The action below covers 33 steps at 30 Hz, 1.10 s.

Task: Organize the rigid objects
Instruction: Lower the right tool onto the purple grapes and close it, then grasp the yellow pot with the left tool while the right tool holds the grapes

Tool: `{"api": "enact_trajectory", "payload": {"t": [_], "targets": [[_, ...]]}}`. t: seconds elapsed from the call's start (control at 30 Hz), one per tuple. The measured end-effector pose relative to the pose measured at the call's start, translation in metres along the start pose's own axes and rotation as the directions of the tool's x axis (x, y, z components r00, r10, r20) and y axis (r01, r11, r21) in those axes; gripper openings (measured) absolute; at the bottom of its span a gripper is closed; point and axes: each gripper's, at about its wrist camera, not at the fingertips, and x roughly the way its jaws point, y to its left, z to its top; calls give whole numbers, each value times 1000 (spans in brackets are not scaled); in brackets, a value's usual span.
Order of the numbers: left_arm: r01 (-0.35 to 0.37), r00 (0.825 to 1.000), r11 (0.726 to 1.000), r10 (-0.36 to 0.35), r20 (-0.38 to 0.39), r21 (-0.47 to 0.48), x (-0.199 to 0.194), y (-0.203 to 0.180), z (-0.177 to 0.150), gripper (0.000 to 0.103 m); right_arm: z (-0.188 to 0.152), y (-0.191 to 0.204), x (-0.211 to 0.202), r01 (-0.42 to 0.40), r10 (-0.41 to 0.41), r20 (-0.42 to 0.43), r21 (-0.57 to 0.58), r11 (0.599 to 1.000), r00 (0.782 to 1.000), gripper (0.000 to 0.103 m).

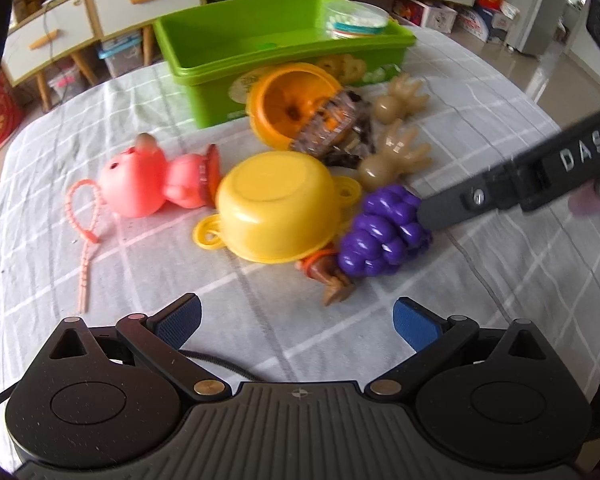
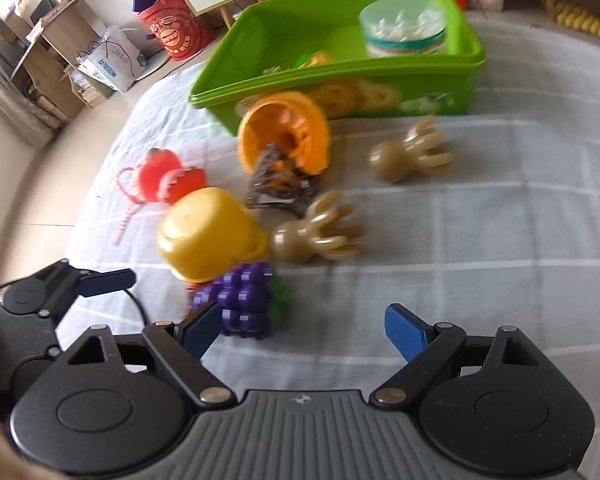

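A purple toy grape bunch [image 2: 240, 300] lies on the checked cloth, just ahead of my right gripper [image 2: 304, 330]. That gripper is open, and the bunch sits by its left finger, not pinched. In the left wrist view the grapes [image 1: 384, 232] show one right-gripper finger [image 1: 460, 204] resting against them. My left gripper [image 1: 298, 322] hovers open over bare cloth, holding nothing. Behind the grapes are an upturned yellow toy pot [image 1: 276, 204], a tipped orange cup [image 1: 292, 100], a pink pig toy [image 1: 148, 176] and two tan octopus toys [image 1: 396, 160] [image 1: 396, 100]. The green bin [image 1: 204, 52] stands at the back.
A round clear tub [image 2: 404, 28] stands in the bin's right end. A crinkled snack wrapper [image 2: 280, 176] spills from the orange cup. A brown figure [image 1: 328, 276] pokes out under the pot. A pink beaded cord [image 1: 84, 220] lies at the left. Cabinets and boxes surround the table.
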Motion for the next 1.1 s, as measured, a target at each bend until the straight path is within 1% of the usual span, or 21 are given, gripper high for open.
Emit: {"api": "enact_trajectory", "payload": {"t": [0.17, 0.23, 0.3, 0.33, 0.37, 0.4, 0.43, 0.6, 0.7, 0.8, 0.87, 0.97, 1.1], "targets": [[-12, 1000, 999, 12, 3, -53, -3, 15, 1, 101, 4, 12, 16, -42, 43, -30, 36, 998, 999, 69], [-17, 1000, 998, 18, 1, -66, -3, 19, 1, 101, 6, 18, 22, -49, 50, -38, 32, 998, 998, 64], [-23, 1000, 997, 23, 2, -69, -3, 20, 2, 101, 7, 22, 27, -46, 46, -36, 17, 999, 998, 63], [-25, 1000, 997, 25, 3, -69, -3, 20, 2, 101, 7, 24, 28, -37, 37, -29, 4, 999, 999, 58], [-25, 1000, 997, 26, 4, -70, -3, 21, 3, 101, 8, 28, 29, -32, 32, -23, -16, 999, 999, 55], [-26, 1000, 997, 27, 7, -70, -3, 21, 3, 101, 8, 29, 28, -39, 39, -18, -26, 999, 999, 45], [-28, 1000, 997, 29, 11, -71, -3, 22, 4, 101, 8, 30, 28, -54, 54, -15, -31, 998, 998, 44], [-29, 998, 994, 36, 57, -105, -6, 27, 7, 100, 9, 29, 21, -30, 30, -10, -68, 997, 1000, 43], [-1, 995, 989, 16, 100, -147, -8, 32, 10, 99, 10, 19, 12, -9, 8, -11, -66, 998, 1000, 43], [15, 991, 985, 8, 133, -174, -6, 31, 14, 98, 11, 3, 4, 0, -1, -10, -38, 999, 1000, 43], [21, 988, 985, 5, 152, -172, -5, 29, 17, 96, 13, -8, -1, -26, 26, -12, 1, 1000, 1000, 43], [19, 981, 989, 10, 193, -147, -4, 23, 22, 95, 12, -15, -9, 10, -10, 0, 7, 1000, 1000, 43], [18, 977, 991, 11, 212, -133, 4, 17, 27, 92, 13, -21, -13, 7, -7, -9, 30, 1000, 1000, 43]]}}
